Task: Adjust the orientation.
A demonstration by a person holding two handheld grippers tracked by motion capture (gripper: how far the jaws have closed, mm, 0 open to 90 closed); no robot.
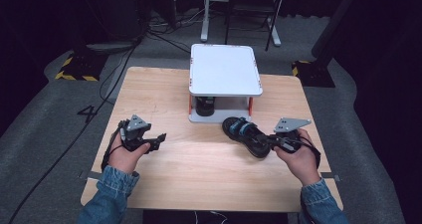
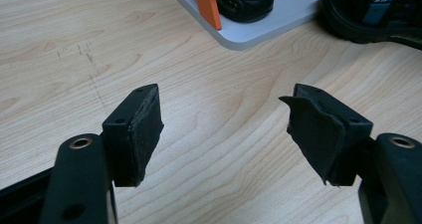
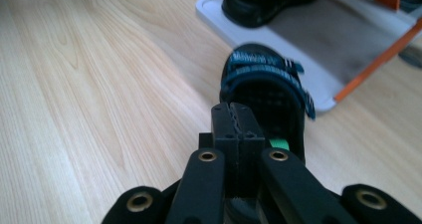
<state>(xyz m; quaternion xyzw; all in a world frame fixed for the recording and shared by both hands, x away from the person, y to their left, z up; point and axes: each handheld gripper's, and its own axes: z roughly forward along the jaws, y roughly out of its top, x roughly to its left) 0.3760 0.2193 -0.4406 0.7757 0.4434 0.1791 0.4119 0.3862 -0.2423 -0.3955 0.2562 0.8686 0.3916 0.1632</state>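
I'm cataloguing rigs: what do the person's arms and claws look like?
Both sleeves are blue denim. Each claw, left claw and right claw, is black with brass-ringed holes, dark pads, a grey three-cornered plate on top and a trailing black cable.

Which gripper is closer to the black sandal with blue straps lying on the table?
Right. The right gripper is at the heel end of the sandal, jaws closed together at it. The left gripper hangs open over bare table, well off to the sandal's left.
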